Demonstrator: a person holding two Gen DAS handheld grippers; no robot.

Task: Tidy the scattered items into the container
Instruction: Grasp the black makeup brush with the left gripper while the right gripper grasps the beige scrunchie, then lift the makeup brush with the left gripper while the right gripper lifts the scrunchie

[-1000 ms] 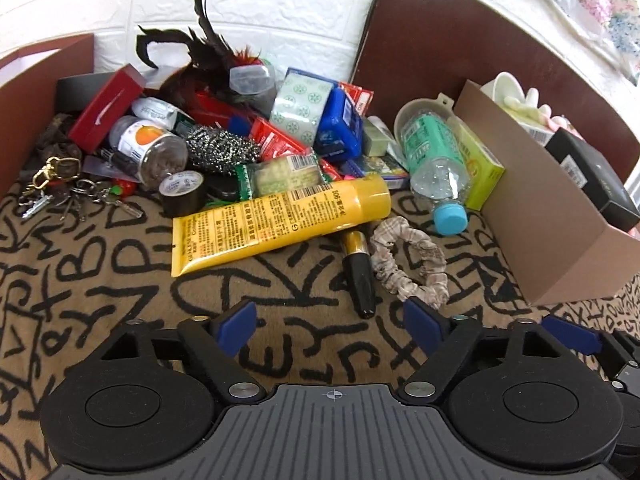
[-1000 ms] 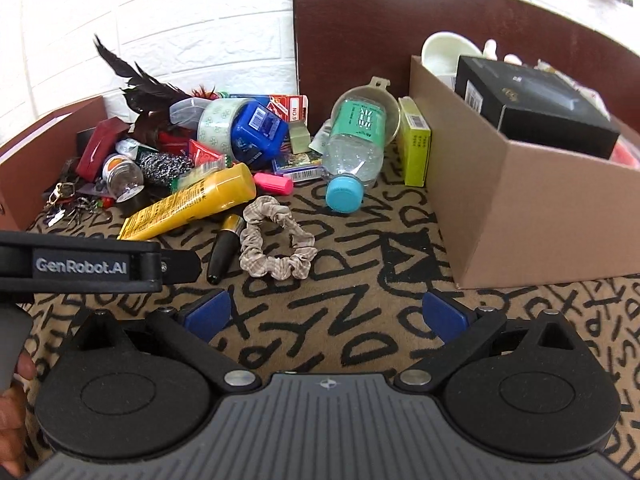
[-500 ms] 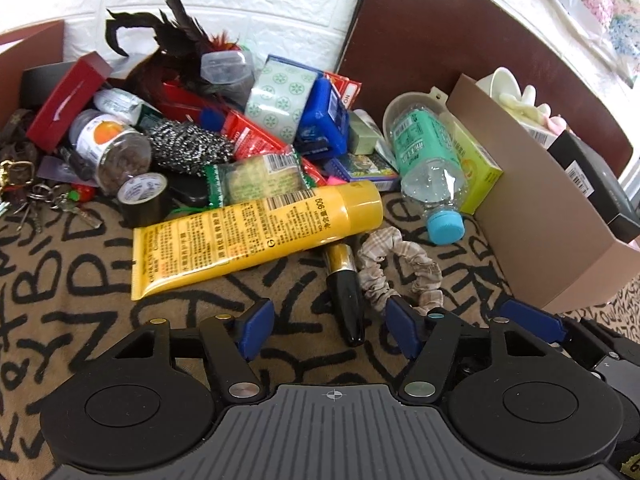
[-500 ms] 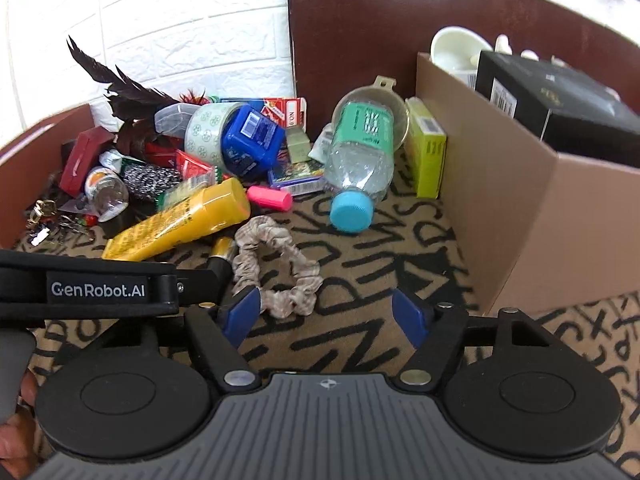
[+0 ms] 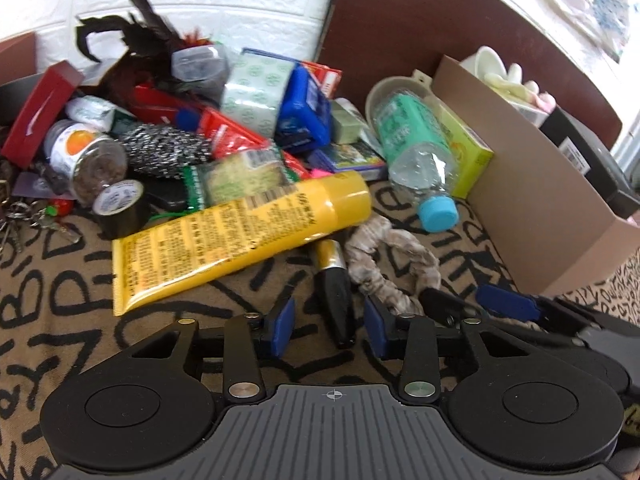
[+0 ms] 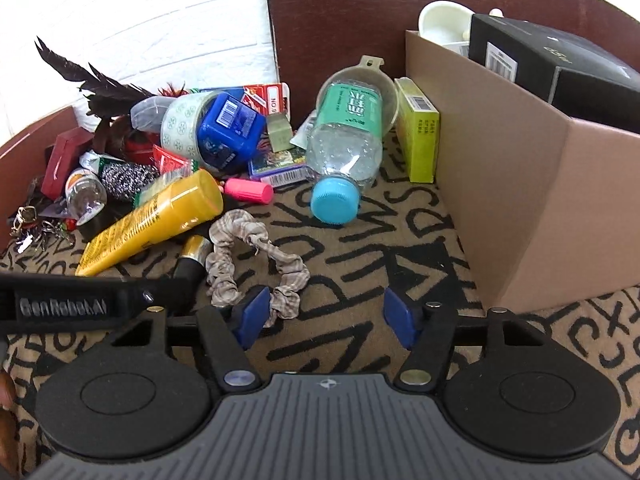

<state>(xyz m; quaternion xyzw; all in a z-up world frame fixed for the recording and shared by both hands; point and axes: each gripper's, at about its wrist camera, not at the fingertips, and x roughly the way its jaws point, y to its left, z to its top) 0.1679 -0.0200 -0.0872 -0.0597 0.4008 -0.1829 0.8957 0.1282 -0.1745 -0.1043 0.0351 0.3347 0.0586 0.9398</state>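
A black and gold tube (image 5: 335, 292) lies on the patterned cloth, its black end between the pads of my left gripper (image 5: 329, 330), which is open around it. A beige scrunchie (image 6: 256, 260) lies beside the tube; it also shows in the left wrist view (image 5: 390, 256). My right gripper (image 6: 326, 316) is open, its left pad at the scrunchie's near end. The cardboard box (image 6: 516, 184) stands on the right and holds a black box (image 6: 560, 64) and a white cup (image 6: 444, 24). A yellow tube (image 5: 240, 236) lies left of the scrunchie.
A pile lies at the back: water bottle with blue cap (image 6: 344, 152), green carton (image 6: 420, 136), blue box (image 6: 230, 136), tape roll (image 5: 256, 88), steel scourer (image 5: 164, 148), jar (image 5: 88, 160), black tape (image 5: 120, 208), keys (image 6: 32, 228), pink marker (image 6: 248, 192), feathers (image 6: 104, 92).
Both grippers moved forward and down toward the cloth. The left jaws narrowed around the black tube. The right gripper's left pad reached the scrunchie.
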